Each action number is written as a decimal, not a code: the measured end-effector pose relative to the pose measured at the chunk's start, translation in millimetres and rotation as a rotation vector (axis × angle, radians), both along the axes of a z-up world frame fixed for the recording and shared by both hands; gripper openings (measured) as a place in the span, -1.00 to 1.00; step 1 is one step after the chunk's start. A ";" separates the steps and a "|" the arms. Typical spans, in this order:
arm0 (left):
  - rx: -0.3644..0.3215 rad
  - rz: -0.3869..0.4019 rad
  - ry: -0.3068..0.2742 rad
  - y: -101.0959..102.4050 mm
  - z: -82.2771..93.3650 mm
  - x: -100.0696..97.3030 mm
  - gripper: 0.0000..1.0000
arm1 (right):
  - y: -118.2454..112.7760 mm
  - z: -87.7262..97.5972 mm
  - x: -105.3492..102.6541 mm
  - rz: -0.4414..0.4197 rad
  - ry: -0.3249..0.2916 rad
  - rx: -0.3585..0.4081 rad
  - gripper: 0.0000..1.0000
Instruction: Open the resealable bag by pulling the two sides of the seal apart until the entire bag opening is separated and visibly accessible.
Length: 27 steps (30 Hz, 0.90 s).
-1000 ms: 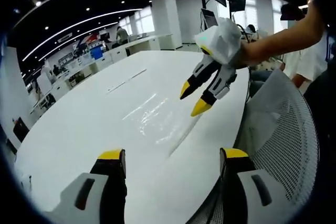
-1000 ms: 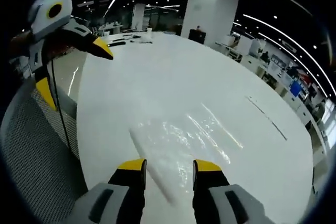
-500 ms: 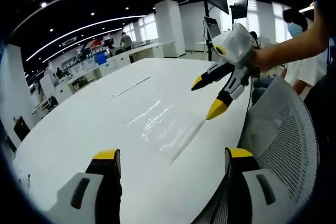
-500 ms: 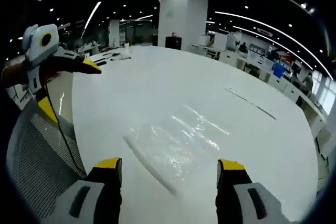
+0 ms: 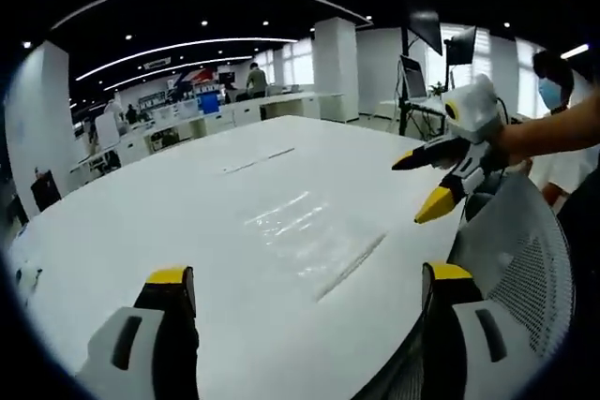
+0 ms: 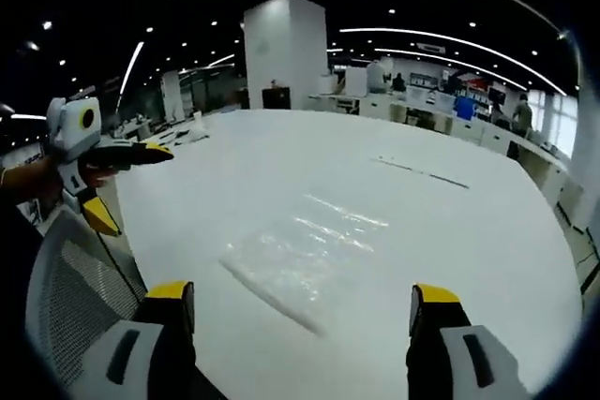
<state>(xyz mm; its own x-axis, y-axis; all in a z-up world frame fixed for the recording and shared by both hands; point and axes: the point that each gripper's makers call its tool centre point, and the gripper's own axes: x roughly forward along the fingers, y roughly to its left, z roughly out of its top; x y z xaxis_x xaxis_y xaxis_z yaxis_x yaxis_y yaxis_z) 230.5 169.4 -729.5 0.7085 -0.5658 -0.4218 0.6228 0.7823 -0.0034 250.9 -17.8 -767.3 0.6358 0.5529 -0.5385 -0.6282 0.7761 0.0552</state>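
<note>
On white table (image 6: 487, 231) | clear bag (image 6: 300, 255) flat | open-plan office | both grippers' jaws spread, empty

Both views are bright below and dark above: ceiling strip lights (image 5: 187, 44) and spot lamps light the white desk (image 5: 141, 222), which is nearly washed out. Glare streaks glint on the clear resealable bag (image 6: 295, 259). Fisheye distortion bends straight lines near the edges. Distant office furniture looks soft.
</note>
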 end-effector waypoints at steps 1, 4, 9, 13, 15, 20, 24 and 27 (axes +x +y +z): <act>-0.005 0.004 0.002 0.8 -0.8 0.2 0.99 | -1.2 0.4 -0.5 -0.008 -0.003 0.005 0.99; -0.012 0.011 0.013 2.4 -4.7 -0.4 0.99 | -4.5 1.2 -4.0 -0.037 0.002 0.032 0.99; -0.030 0.019 0.020 2.7 -5.2 -1.6 0.99 | -6.8 -1.4 -10.7 -0.047 0.010 0.035 0.99; -0.001 0.040 0.005 7.6 -7.7 0.6 0.99 | -8.6 -4.6 -13.7 -0.054 0.033 0.040 0.99; -0.006 0.046 0.015 8.5 -8.3 0.1 0.99 | -10.6 -6.0 -13.8 -0.068 0.035 0.051 0.99; -0.003 0.048 0.030 11.5 -12.7 -0.6 0.99 | -10.9 -7.5 -15.6 -0.075 0.042 0.055 0.99; -0.020 0.061 0.023 12.7 -11.6 0.0 0.99 | -10.8 -5.1 -14.4 -0.090 0.043 0.087 0.99; -0.035 0.063 0.030 13.6 -11.3 0.0 0.99 | -11.6 -5.5 -14.2 -0.094 0.044 0.085 0.99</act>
